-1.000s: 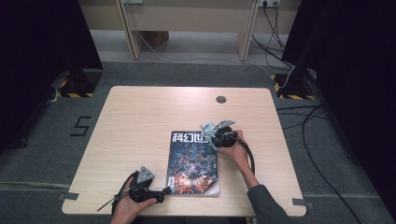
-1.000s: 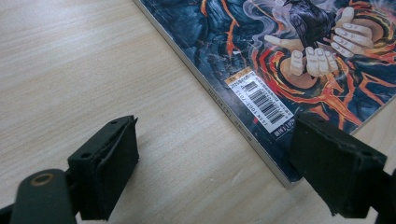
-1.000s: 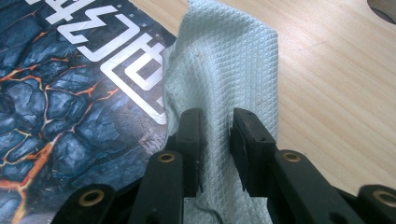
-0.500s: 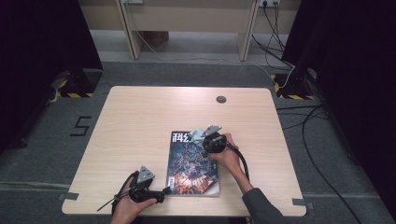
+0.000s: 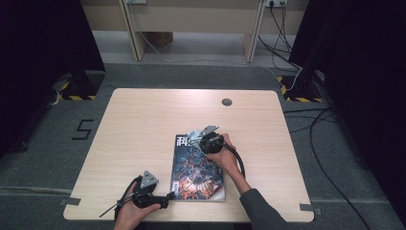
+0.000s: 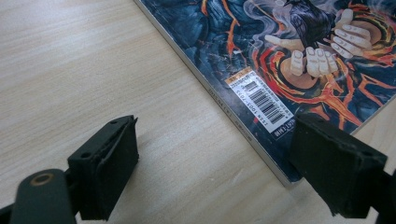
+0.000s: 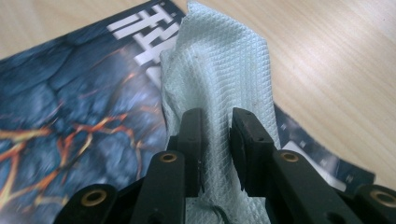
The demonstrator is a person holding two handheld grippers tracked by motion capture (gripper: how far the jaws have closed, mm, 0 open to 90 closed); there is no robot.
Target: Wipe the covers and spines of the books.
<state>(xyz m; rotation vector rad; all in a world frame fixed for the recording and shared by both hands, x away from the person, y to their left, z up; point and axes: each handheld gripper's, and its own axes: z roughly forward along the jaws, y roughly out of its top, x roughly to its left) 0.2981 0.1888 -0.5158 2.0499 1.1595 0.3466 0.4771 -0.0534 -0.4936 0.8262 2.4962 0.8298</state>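
While the right gripper [image 7: 215, 140] pinches a white wipe [image 7: 219, 70] against the magazine's [image 5: 196, 167] top edge, most of the cover looks left to wipe, and the left gripper [image 6: 224, 172] sits wide open, empty, at its near corner.

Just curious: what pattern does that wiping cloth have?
The cloth is pale white with a fine diamond weave, clearest in the right gripper view.

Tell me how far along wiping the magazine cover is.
In hand: the right gripper pinches a white paper towel at the magazine cover's top edge. The left gripper is open beside the magazine's near corner, not clamping it. Left to do: most of the cover; nothing shows what has already been wiped.
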